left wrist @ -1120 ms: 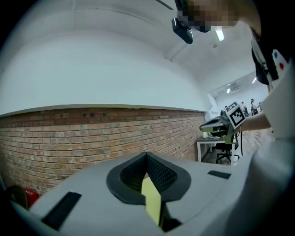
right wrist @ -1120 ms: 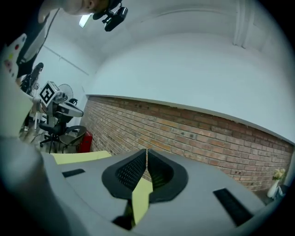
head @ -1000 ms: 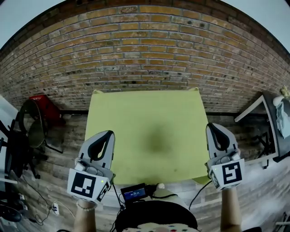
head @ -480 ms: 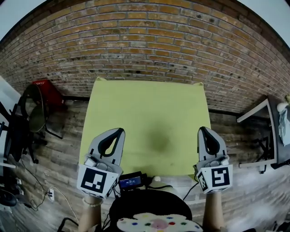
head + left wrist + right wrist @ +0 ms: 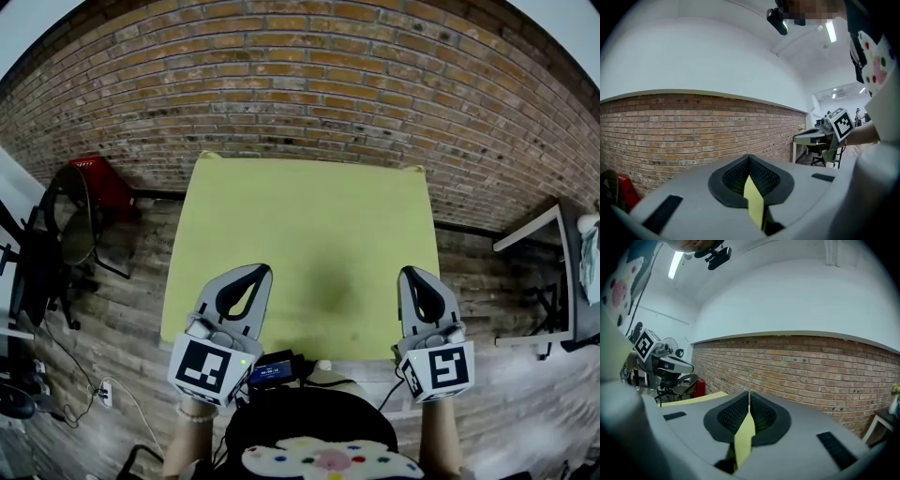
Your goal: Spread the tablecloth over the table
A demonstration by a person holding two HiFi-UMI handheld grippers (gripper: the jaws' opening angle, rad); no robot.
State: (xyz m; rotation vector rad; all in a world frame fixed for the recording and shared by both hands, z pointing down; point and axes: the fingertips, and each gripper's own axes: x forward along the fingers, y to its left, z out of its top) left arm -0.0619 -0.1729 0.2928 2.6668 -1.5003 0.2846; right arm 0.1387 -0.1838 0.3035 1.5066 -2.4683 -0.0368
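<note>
Tablecloth (image 5: 309, 234): yellow-green sheet lying flat over the table, far corners at the far edge, near edge drawn toward the person; the tabletop itself is hidden under it
Left gripper (image 5: 249, 274): jaws pressed together on a pinch of the cloth at the near-left corner
Right gripper (image 5: 413, 275): jaws closed likewise on a pinch at the near-right corner
Surface: smooth, no large creases; one dark patch (image 5: 328, 295) near the middle
Step in hand: probably settling the near edge, since the cloth already covers the top
Next move calls for: both corners lowered level and together, an even pull so the far edge does not slide, then a clean release at each corner
</note>
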